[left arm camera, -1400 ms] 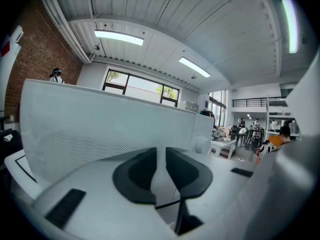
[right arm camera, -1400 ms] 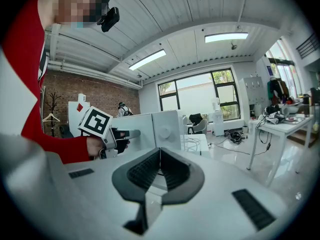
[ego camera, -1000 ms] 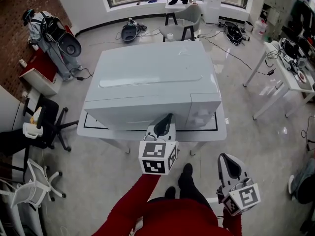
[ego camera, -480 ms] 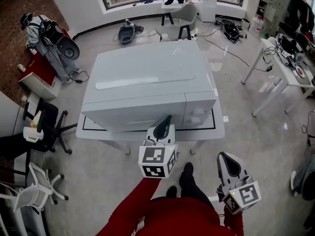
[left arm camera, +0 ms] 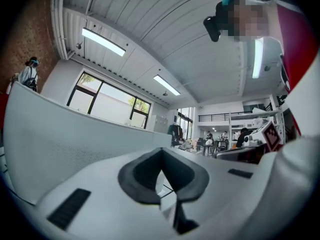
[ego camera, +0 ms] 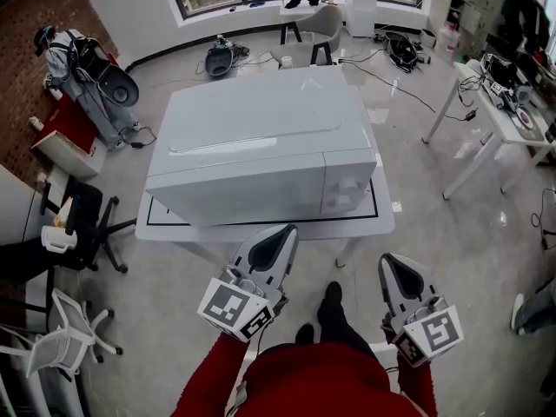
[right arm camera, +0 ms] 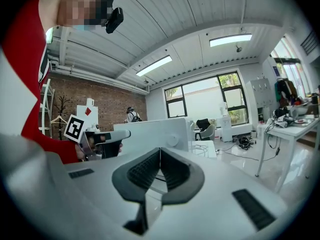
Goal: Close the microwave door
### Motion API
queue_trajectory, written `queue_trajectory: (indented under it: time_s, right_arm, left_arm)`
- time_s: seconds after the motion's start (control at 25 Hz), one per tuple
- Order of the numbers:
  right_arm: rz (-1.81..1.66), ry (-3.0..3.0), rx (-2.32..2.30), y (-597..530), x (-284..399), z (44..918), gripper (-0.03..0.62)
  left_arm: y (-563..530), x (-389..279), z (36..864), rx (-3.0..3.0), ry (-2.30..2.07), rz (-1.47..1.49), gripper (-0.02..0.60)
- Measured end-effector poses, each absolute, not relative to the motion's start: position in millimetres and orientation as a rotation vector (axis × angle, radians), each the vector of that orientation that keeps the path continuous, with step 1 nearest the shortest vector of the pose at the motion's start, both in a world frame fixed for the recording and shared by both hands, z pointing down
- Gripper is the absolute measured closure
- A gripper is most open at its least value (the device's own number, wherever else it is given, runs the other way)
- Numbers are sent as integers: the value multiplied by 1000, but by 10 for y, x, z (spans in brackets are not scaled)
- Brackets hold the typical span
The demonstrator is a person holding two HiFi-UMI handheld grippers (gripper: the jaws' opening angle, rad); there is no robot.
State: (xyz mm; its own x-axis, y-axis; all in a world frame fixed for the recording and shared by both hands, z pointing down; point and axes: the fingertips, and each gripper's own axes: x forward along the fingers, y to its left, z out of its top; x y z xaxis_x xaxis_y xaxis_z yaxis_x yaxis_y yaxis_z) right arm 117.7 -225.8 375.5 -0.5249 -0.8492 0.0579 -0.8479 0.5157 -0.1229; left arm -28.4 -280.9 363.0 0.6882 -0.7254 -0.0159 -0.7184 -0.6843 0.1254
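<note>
The white microwave point(ego camera: 261, 142) stands on a white table point(ego camera: 261, 229), and its door front point(ego camera: 243, 194) lies flush with the body beside the control panel point(ego camera: 347, 189). My left gripper point(ego camera: 286, 231) hangs just off the table's front edge, a short way from the door, shut and holding nothing. Further right and nearer my body, my right gripper point(ego camera: 388, 261) is also shut and empty. In the left gripper view the shut left gripper point(left arm camera: 161, 150) has the microwave point(left arm camera: 60, 139) as a white wall at left. From the right gripper point(right arm camera: 160, 149) I see the microwave point(right arm camera: 160, 131) ahead and the left gripper point(right arm camera: 100, 136).
Black office chairs point(ego camera: 82, 220) and a white chair point(ego camera: 61, 333) stand at the left. A white desk point(ego camera: 499, 111) with cables is at the right, and a chair point(ego camera: 317, 29) stands behind the table. My feet point(ego camera: 330, 307) are close to the table's front.
My left gripper has drawn back from the microwave's lower front towards me and a little left. The right gripper rose slightly. The microwave front looks unchanged.
</note>
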Motion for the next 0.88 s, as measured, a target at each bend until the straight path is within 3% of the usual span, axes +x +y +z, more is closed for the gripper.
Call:
queue_trajectory:
  time_s: [0.88]
  right_arm:
    - [-240, 2677, -1576, -1737, 1094, 3812, 582]
  left_arm:
    - [-1979, -615, 3632, 2817, -1230, -94, 572]
